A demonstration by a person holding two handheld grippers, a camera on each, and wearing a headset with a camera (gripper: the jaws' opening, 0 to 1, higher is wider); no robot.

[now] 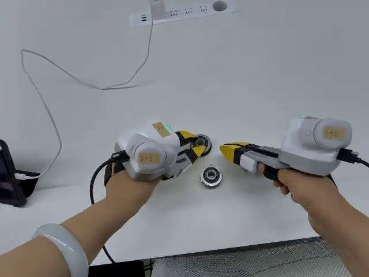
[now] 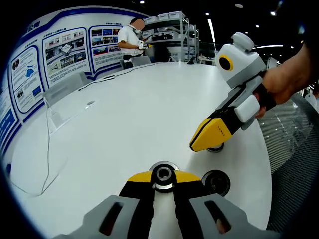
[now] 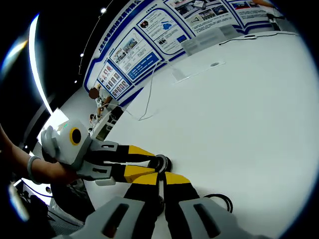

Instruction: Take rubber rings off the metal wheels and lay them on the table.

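- We see the left gripper (image 1: 194,146) with its yellow-tipped jaws drawn in narrowly around a small round metal wheel with a black rubber ring (image 1: 202,142). It holds the wheel low over the white surface (image 1: 259,75).
- A second metal wheel with its black ring (image 1: 211,176) lies flat on the surface, just beside the held one, between the two grippers and nearer to us.
- The right gripper (image 1: 229,151) points towards the left one, near it but apart. Its jaws are pressed almost together, and we see nothing between them.
- Well apart, at the far edge, lies a white power strip (image 1: 183,10). A thin grey cable (image 1: 104,88) trails from it across the surface towards a black device (image 1: 8,176) at the left edge.
- A pale bangle (image 1: 64,249) sits on the left wrist.
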